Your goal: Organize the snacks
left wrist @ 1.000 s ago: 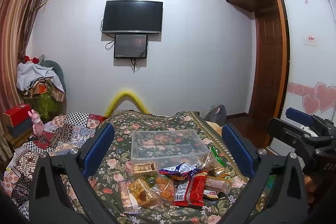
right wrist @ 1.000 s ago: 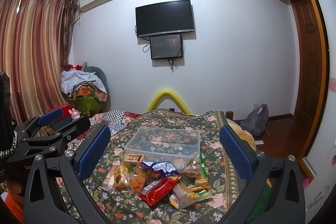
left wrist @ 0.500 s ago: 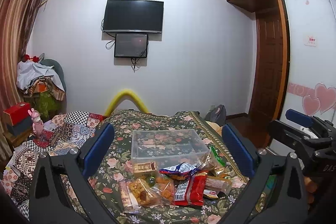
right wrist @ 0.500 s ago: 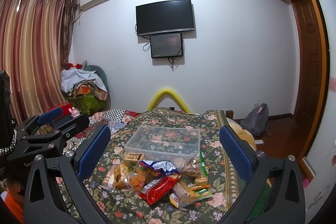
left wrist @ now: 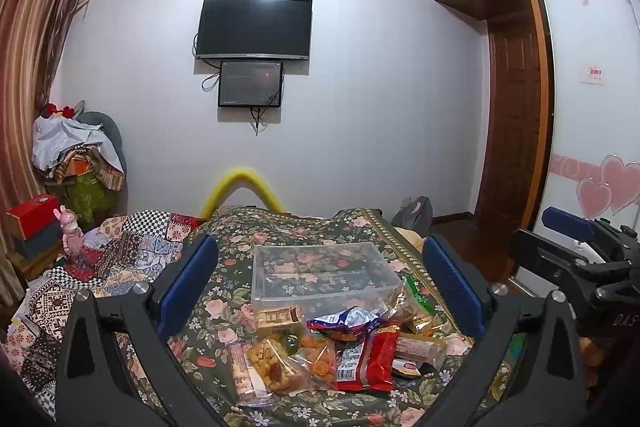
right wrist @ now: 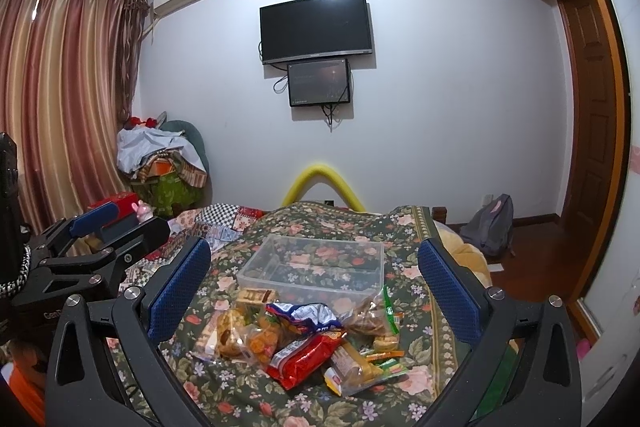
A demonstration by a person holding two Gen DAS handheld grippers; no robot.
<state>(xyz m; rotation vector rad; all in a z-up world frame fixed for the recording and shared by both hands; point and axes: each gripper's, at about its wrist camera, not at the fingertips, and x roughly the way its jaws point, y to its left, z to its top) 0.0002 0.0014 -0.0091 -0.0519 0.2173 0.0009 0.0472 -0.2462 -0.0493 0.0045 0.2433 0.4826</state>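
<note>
Floral bedspread (left wrist: 224, 291) carries a heap of snack packets (left wrist: 344, 343) just before the empty clear plastic bin (left wrist: 320, 271). My left tongs (left wrist: 320, 291) and right tongs (right wrist: 312, 291) hover spread wide, holding nothing (slippery wrappers may slide out, I judge).

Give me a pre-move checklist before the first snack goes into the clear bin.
1. Left gripper open, nothing between its pads: ok.
2. Right gripper open, nothing between its pads: ok.
3. Clear bin upright, no lid on it, no snacks inside: ok.
4. Snack pile on the floral bedspread in front of the bin, within view of both cameras: ok.
5. Red packet lies on top, free to lift: ok.
6. Whether the overlapping packs would drag along: cannot tell.
</note>
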